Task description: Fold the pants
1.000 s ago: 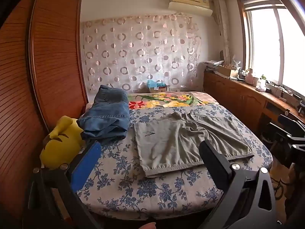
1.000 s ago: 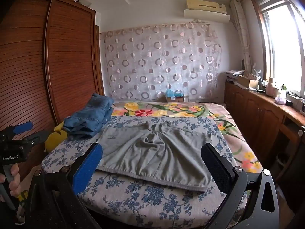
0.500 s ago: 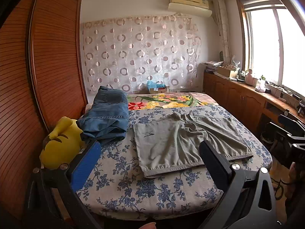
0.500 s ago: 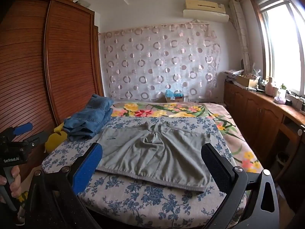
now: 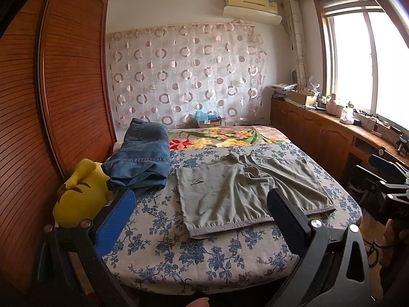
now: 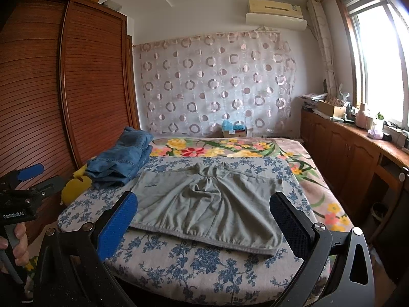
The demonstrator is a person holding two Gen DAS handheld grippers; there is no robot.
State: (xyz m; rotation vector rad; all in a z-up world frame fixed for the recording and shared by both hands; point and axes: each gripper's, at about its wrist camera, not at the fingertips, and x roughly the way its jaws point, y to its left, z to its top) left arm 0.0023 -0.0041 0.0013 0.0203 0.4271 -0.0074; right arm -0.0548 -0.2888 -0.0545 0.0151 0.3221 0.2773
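Two grippers, left gripper [image 5: 202,212] and right gripper [image 6: 204,212], fingers spread wide, grey pants [image 6: 209,204] flat beyond, untouched.

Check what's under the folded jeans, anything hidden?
The folded jeans lie on the floral sheet, overlapping the yellow plush toy at the bed's edge. Whatever lies beneath them is covered.

Grey-green pants [image 5: 245,192] [image 6: 208,204], short-legged, spread flat and unfolded on floral-covered bed [image 5: 204,253] [image 6: 194,258]. Waistband along near edge, legs pointing toward far end, fabric wrinkled at crotch; small dark logo on leg at left.
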